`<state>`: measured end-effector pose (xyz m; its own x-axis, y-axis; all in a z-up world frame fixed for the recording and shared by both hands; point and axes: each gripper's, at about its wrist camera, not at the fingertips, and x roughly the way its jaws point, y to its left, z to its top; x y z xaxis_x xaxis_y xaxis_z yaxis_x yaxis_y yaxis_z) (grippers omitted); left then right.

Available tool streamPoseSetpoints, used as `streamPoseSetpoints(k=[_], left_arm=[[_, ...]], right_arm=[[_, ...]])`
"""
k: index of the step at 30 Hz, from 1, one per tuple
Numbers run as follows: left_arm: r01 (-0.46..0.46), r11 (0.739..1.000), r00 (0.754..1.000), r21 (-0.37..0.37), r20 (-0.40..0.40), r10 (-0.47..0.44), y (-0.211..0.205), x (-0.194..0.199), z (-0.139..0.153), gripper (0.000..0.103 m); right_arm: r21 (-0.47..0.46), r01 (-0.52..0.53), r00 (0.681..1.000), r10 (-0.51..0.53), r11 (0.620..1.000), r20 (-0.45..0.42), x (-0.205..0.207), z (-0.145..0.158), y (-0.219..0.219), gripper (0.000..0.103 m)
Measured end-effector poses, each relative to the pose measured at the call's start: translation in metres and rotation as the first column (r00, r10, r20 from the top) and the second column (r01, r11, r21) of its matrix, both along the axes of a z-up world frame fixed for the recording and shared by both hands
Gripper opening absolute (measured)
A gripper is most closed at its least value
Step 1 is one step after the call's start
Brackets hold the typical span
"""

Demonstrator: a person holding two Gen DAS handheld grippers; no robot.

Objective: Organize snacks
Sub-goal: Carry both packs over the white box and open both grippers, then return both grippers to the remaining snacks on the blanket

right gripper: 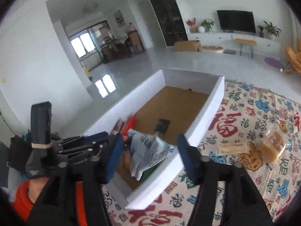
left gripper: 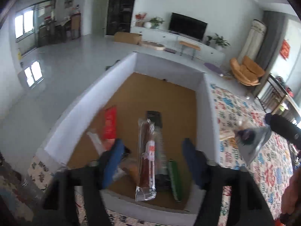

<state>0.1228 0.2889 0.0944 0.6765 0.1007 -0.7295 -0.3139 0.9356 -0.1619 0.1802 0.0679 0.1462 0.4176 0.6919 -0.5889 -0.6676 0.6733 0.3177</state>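
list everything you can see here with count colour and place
box: 1, white walls, brown floor, on the cloth
sausage stick: 1, reddish in clear wrap, between the left gripper's fingers, over the box
silver packet: 1, silver with dark print, between the right gripper's fingers at the box's near wall
red packet: 1, red, by the box's left wall
green packet: 1, green, near end of the box
dark packet: 1, black, mid box
pastries: 2, yellow in clear wrap, on the cloth right of the box
cloth: 1, white with red and blue characters
left gripper: blue pads, open
right gripper: blue pads, open
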Motion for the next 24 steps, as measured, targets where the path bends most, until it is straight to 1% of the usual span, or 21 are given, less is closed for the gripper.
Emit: streamPoseSetpoints(k=[2, 4, 6, 8, 10, 11, 13, 15, 16, 17, 18, 19, 20, 21, 23, 24], left_arm=[[-0.063, 0.998, 0.998, 0.019, 0.006, 0.062, 0.013, -0.014, -0.008, 0.087], [-0.068, 0.998, 0.998, -0.002, 0.014, 0.068, 0.014, -0.027, -0.015, 0.087], [-0.045, 0.999, 0.999, -0.013, 0.028, 0.045, 0.001, -0.036, -0.021, 0.087], [0.026, 1.0, 0.999, -0.012, 0.036, -0.026, -0.029, -0.038, -0.023, 0.087], [0.146, 0.989, 0.988, -0.031, 0.048, -0.144, -0.073, -0.039, -0.023, 0.088], [0.22, 0.975, 0.975, -0.041, 0.052, -0.218, -0.098, -0.038, -0.023, 0.088], [0.371, 0.927, 0.928, -0.053, 0.049, -0.369, -0.153, -0.035, -0.026, 0.09], [0.486, 0.872, 0.874, -0.058, 0.031, -0.485, -0.204, -0.027, -0.035, 0.098], [0.524, 0.85, 0.852, -0.056, 0.019, -0.524, -0.226, -0.022, -0.043, 0.098], [0.555, 0.831, 0.832, -0.042, -0.003, -0.555, -0.248, -0.015, -0.054, 0.098], [0.571, 0.82, 0.82, -0.024, -0.033, -0.572, -0.267, -0.007, -0.068, 0.098], [0.577, 0.817, 0.815, -0.011, -0.061, -0.576, -0.282, 0.002, -0.08, 0.098], [0.574, 0.819, 0.816, 0.004, -0.091, -0.571, -0.296, 0.013, -0.093, 0.098], [0.565, 0.825, 0.821, 0.02, -0.112, -0.56, -0.306, 0.019, -0.105, 0.098], [0.537, 0.84, 0.839, 0.077, -0.147, -0.523, -0.316, 0.036, -0.126, 0.098], [0.529, 0.843, 0.845, 0.104, -0.158, -0.511, -0.316, 0.044, -0.135, 0.098]], right_arm=[[-0.012, 0.06, 0.998, -0.059, 0.998, 0.021, 0.007, 0.001, 0.006, 0.075], [-0.014, 0.095, 0.995, -0.095, 0.995, 0.036, 0.009, -0.003, -0.008, 0.075], [-0.046, 0.13, 0.991, -0.128, 0.99, 0.048, 0.009, -0.022, -0.034, 0.08], [-0.147, 0.178, 0.983, -0.17, 0.973, 0.064, 0.011, -0.054, -0.065, 0.08], [-0.284, 0.227, 0.974, -0.219, 0.931, 0.063, 0.015, -0.099, -0.105, 0.08], [-0.336, 0.251, 0.968, -0.246, 0.908, 0.057, 0.018, -0.118, -0.126, 0.08], [-0.406, 0.308, 0.948, -0.315, 0.86, 0.051, 0.019, -0.149, -0.174, 0.08], [-0.41, 0.373, 0.921, -0.384, 0.832, 0.057, 0.016, -0.161, -0.221, 0.08], [-0.399, 0.409, 0.905, -0.42, 0.821, 0.063, 0.014, -0.163, -0.243, 0.08], [-0.392, 0.437, 0.891, -0.448, 0.809, 0.069, 0.012, -0.164, -0.261, 0.08], [-0.388, 0.466, 0.875, -0.478, 0.795, 0.072, 0.012, -0.165, -0.277, 0.08], [-0.386, 0.49, 0.861, -0.505, 0.782, 0.069, 0.012, -0.168, -0.29, 0.08], [-0.382, 0.506, 0.849, -0.526, 0.773, 0.06, 0.012, -0.173, -0.301, 0.08], [-0.377, 0.516, 0.84, -0.54, 0.769, 0.05, 0.013, -0.175, -0.308, 0.08], [-0.374, 0.533, 0.825, -0.564, 0.759, 0.032, 0.011, -0.187, -0.32, 0.081], [-0.368, 0.536, 0.825, -0.564, 0.76, 0.036, 0.008, -0.193, -0.322, 0.082]])
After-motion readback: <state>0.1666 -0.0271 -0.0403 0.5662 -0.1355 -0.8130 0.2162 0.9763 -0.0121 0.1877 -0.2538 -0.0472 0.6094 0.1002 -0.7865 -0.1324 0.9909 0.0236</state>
